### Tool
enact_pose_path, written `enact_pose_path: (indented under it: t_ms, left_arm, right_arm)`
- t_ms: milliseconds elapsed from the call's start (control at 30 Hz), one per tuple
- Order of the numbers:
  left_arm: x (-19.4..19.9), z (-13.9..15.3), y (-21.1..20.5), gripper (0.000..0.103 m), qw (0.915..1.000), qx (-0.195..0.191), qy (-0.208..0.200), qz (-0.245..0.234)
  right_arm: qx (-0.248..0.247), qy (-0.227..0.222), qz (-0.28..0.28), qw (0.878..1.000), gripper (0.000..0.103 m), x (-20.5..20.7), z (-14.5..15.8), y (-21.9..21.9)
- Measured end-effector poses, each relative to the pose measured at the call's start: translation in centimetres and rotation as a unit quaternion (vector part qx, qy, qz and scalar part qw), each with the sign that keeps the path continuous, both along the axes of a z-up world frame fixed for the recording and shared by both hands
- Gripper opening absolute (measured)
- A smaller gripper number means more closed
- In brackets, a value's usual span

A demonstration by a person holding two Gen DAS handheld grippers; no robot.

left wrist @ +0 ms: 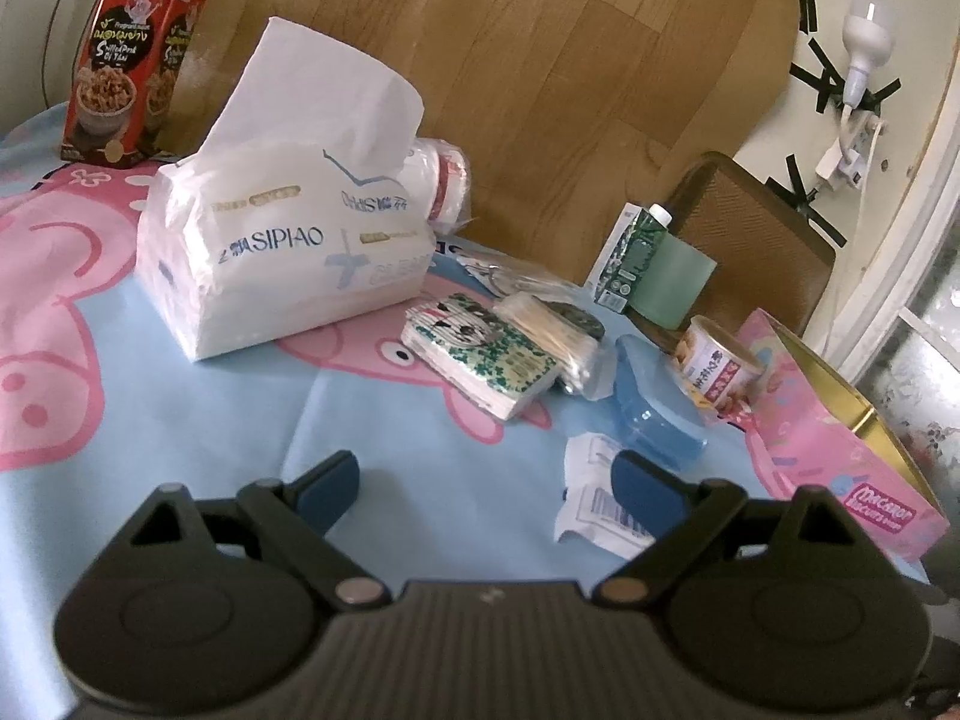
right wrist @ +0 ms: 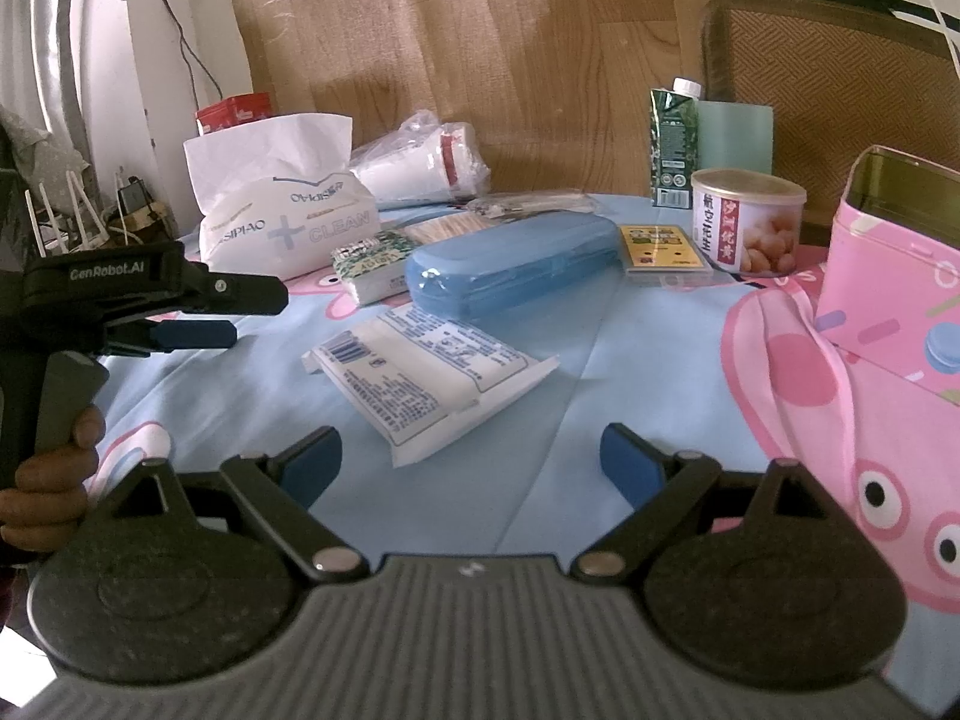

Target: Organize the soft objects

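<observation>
right wrist view: flat white packet (right wrist: 429, 369) lies diagonally, barcode end far-left.

A table covered with a light blue cloth (right wrist: 600, 360) printed with pink cartoon pigs carries everything. On it lie a white tissue pack (left wrist: 282, 252) with a sheet sticking up, a red snack box (left wrist: 132, 66) standing at the far edge, a wrapped stack of cups (right wrist: 420, 171) on its side, a small green-patterned tissue packet (left wrist: 480, 354), a pack of what look like cotton swabs (left wrist: 555, 333), a blue plastic case (right wrist: 510, 264), a flat white sachet (right wrist: 426, 378), a yellow card pack (right wrist: 663, 249), a tin can (right wrist: 747, 222), a green carton (right wrist: 675, 141) and a pink tin (right wrist: 894, 294).
</observation>
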State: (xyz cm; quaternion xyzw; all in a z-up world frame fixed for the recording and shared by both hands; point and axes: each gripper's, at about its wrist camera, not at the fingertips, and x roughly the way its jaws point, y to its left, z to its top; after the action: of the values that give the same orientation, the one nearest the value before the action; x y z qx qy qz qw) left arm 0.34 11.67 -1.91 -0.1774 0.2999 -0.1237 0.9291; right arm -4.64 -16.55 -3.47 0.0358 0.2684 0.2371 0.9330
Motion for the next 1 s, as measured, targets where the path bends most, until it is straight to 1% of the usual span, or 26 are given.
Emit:
enact_pose_path:
  t_ms: [1000]
  left_arm:
    - [-0.1,0.06,0.43,0.094,0.9998,-0.018,-0.003,-0.011]
  right_arm:
    - [-0.002,-0.001,0.004,1.0,0.095,0.02,-0.07,0.11]
